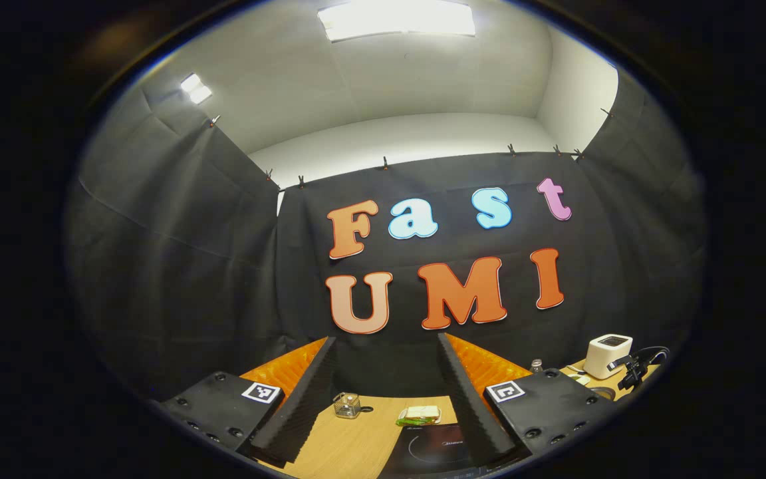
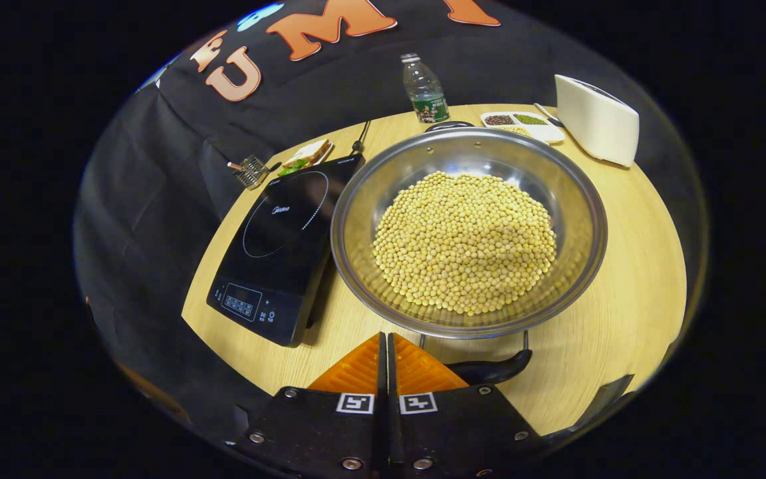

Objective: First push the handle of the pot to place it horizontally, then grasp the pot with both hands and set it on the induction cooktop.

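Observation:
In the right gripper view a wide steel pot (image 2: 576, 219) heaped with yellow beans (image 2: 466, 239) stands on the wooden table, just right of the black induction cooktop (image 2: 283, 246). Its near black handle (image 2: 493, 369) lies below the rim on two wire posts; the far handle (image 2: 448, 125) peeks over the back rim. My right gripper (image 2: 386, 340) is shut with nothing between its fingers, its tips right by the near handle's left end, under the pot's rim. My left gripper (image 1: 386, 342) stands open, raised and aimed at the booth wall, with a corner of the cooktop (image 1: 433, 449) below it.
A white toaster (image 2: 597, 120), a small dish of grains (image 2: 521, 122) and a plastic bottle (image 2: 425, 90) stand behind the pot. A sandwich (image 2: 308, 154) and a small wire-and-glass piece (image 2: 249, 171) lie behind the cooktop. The table edge (image 2: 237, 346) runs close to the cooktop's front.

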A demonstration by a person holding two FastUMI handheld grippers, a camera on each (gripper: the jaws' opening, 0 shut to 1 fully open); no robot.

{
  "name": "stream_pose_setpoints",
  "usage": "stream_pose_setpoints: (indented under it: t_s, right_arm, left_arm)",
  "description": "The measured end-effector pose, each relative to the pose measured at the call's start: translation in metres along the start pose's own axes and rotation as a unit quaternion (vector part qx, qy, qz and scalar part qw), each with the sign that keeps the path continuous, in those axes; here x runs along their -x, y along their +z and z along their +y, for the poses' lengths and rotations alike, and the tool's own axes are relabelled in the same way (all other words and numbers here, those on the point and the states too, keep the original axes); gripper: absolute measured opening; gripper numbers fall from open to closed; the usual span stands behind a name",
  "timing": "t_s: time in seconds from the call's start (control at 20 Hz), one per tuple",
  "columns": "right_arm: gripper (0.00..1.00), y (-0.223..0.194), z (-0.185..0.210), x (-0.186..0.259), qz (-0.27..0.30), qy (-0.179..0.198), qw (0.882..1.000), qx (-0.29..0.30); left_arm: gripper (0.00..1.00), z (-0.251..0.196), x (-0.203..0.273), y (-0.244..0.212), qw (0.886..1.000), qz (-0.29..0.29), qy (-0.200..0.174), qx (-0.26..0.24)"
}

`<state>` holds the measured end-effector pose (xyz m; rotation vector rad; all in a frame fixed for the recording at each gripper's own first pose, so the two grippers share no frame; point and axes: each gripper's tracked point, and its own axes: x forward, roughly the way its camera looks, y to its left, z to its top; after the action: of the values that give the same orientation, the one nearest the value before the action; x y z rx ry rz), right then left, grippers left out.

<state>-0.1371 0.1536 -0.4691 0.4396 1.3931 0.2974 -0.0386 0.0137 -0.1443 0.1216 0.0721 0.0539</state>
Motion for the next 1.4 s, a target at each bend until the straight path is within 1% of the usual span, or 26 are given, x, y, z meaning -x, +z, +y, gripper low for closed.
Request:
stream_pose_setpoints:
  t_s: [0.15, 0.4, 0.55, 0.75, 0.9, 1.15, 1.4]
  right_arm:
    - [0.00, 0.001, -0.014, 0.006, -0.002, -0.011, 1.000, 0.003]
    - [0.00, 0.002, -0.044, 0.018, -0.004, -0.036, 0.999, -0.015]
    - [0.00, 0.006, -0.065, 0.025, -0.007, -0.058, 0.998, -0.022]
    - [0.00, 0.016, -0.095, 0.032, -0.006, -0.078, 0.996, -0.052]
    - [0.00, 0.024, -0.117, 0.036, -0.011, -0.098, 0.993, -0.062]
    - [0.00, 0.034, -0.137, 0.036, -0.014, -0.105, 0.991, -0.078]
    - [0.00, 0.047, -0.155, 0.031, -0.014, -0.133, 0.987, -0.088]
  left_arm:
    - [0.97, -0.008, -0.007, -0.004, 1.000, 0.008, -0.006, 0.004]
    - [0.97, -0.017, -0.018, -0.020, 0.999, 0.032, -0.014, 0.016]
    - [0.97, -0.017, -0.020, -0.027, 0.999, 0.040, -0.013, 0.024]
    - [0.97, -0.019, -0.019, -0.028, 0.999, 0.043, -0.017, 0.025]
    - [0.96, -0.020, -0.021, -0.027, 0.999, 0.044, -0.017, 0.021]
    - [0.97, -0.016, -0.021, -0.030, 0.999, 0.045, -0.013, 0.024]
    - [0.96, -0.014, -0.022, -0.031, 0.999, 0.046, -0.003, 0.023]
